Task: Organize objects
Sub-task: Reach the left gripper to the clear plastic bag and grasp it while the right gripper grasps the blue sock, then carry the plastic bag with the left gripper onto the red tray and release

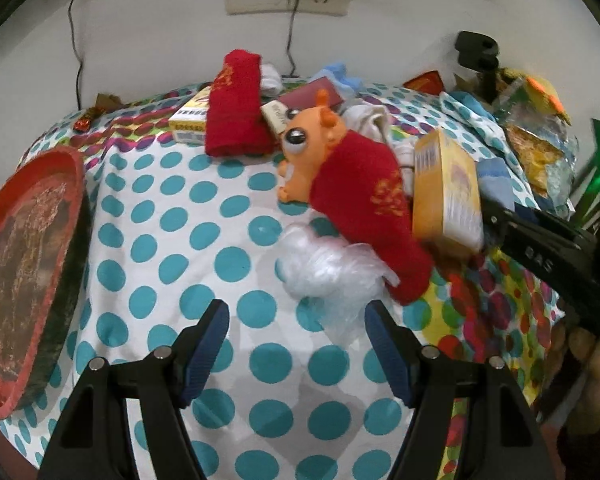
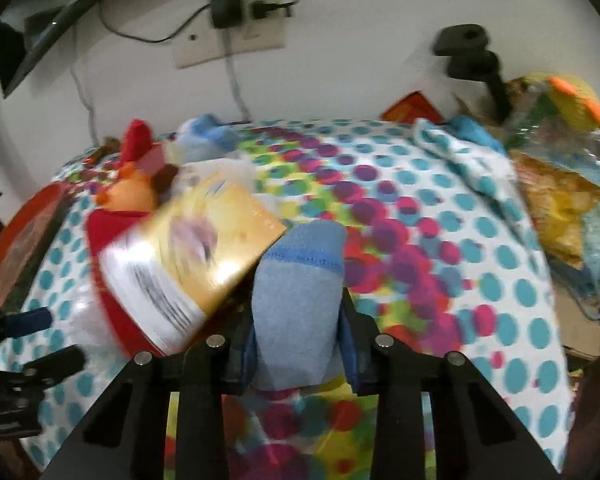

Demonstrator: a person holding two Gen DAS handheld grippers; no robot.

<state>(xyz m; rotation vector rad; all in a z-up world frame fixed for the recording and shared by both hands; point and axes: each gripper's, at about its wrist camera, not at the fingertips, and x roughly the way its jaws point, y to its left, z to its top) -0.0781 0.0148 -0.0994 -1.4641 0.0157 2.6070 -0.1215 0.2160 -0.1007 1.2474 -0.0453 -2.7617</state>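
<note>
My right gripper (image 2: 298, 322) is shut on a light blue sock (image 2: 300, 276), which lies on the multicoloured dotted cloth (image 2: 400, 220). A yellow box (image 2: 192, 248) leans just left of it, blurred. In the left wrist view my left gripper (image 1: 296, 320) stands open above the teal-dotted cloth (image 1: 188, 240), nothing between its fingers. Just beyond it lies a clear plastic bag (image 1: 324, 268). A red sock (image 1: 368, 204) rests against an orange toy (image 1: 308, 148). The yellow box (image 1: 448, 192) and the right gripper (image 1: 500, 220) are at the right.
A red tray (image 1: 24, 272) stands at the left edge. At the back lie a second red sock (image 1: 236, 104), small boxes (image 1: 190, 120) and white socks (image 1: 372, 120). Snack bags (image 2: 560, 208), a black clamp stand (image 2: 468, 52) and a folded dotted cloth (image 2: 460, 160) crowd the right.
</note>
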